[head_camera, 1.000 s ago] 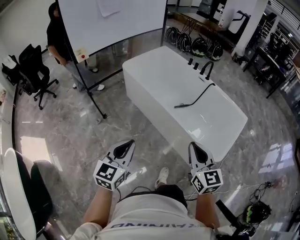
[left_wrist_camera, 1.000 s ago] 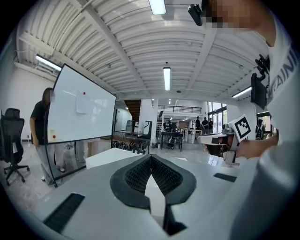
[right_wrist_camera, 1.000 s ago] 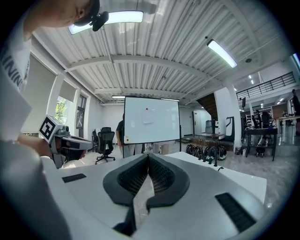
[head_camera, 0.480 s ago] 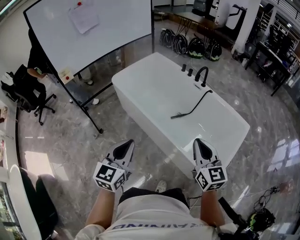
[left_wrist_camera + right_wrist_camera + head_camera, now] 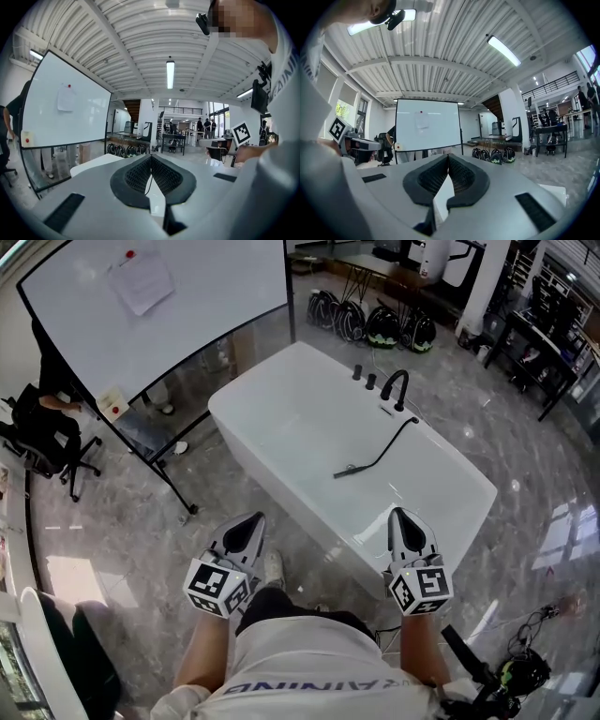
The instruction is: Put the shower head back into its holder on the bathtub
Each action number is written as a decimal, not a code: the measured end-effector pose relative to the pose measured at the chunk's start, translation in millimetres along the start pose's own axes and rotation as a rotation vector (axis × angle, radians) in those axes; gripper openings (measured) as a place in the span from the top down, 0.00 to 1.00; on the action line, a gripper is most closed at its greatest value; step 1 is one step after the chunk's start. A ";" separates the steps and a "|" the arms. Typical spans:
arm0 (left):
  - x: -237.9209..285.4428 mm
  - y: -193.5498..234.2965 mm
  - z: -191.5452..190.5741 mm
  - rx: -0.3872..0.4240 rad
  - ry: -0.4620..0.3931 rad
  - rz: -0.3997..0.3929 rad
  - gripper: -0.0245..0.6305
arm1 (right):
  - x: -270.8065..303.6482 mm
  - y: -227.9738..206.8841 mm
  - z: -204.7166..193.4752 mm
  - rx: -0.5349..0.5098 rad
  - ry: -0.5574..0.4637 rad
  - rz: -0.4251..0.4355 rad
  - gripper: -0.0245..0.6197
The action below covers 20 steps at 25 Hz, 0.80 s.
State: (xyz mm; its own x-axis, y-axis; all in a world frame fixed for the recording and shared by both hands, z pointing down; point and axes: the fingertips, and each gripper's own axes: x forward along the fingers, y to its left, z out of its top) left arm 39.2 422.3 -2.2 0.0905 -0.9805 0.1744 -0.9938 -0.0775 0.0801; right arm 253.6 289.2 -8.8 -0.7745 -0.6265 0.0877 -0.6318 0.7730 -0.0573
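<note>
The bathtub (image 5: pixel 246 460) sits closer than before. At the bottom, our left gripper (image 5: pixel 251 519) and right gripper (image 5: pixel 405 515) are clenched, empty. Beyond, mid-frame, the shower head (image 5: pixel 349 470) lies inside it: likely light, slick, hose-tethered; we should grip its handle.

Site: open lab or workshop hall. Evidence: freestanding bathtub (image 5: pixel 272 479) (standing mid-floor) on polished stone floor (image 5: pixel 122 521); rolling whiteboard (image 5: pixel 187 324); office chair (image 5: pixel 42 442); helmets (image 5: pixel 375 326); ribbed ceiling (image 5: pixel 136 42) with strip light (image 5: pixel 170 74).

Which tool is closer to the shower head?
Right. The right tool is by the bathtub rim near the shower head; the left tool is over the floor.
</note>
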 end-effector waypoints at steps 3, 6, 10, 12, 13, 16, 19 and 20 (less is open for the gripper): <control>36.4 22.7 -4.6 -0.019 0.001 -0.042 0.93 | 26.6 -15.0 0.7 -0.014 0.004 -0.046 0.94; 79.5 46.5 -5.6 -0.034 -0.002 -0.091 0.93 | 53.1 -30.5 -1.5 -0.029 0.015 -0.100 0.94; 137.8 84.9 13.0 -0.025 0.004 -0.169 0.93 | 97.0 -49.7 10.9 -0.038 0.021 -0.197 0.94; 164.5 108.7 22.1 -0.022 0.014 -0.216 0.93 | 120.1 -54.1 18.9 -0.039 0.021 -0.255 0.94; 178.0 120.0 24.7 -0.020 0.019 -0.244 0.93 | 130.7 -55.7 21.3 -0.040 0.021 -0.284 0.94; 220.3 148.9 28.3 0.006 0.027 -0.322 0.93 | 162.6 -63.0 23.2 -0.055 0.029 -0.362 0.94; 259.4 173.1 33.3 0.044 0.008 -0.377 0.94 | 191.1 -75.1 21.3 -0.076 0.063 -0.436 0.94; 271.4 180.5 34.6 0.048 0.007 -0.392 0.93 | 199.5 -78.9 20.8 -0.079 0.077 -0.456 0.94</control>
State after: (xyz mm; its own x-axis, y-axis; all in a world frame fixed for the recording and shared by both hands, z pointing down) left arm -117.8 135.9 25.6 0.4643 -0.8735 0.1465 -0.8855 -0.4546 0.0958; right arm 148.2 101.2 -7.4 -0.4122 -0.8970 0.1597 -0.9003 0.4279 0.0799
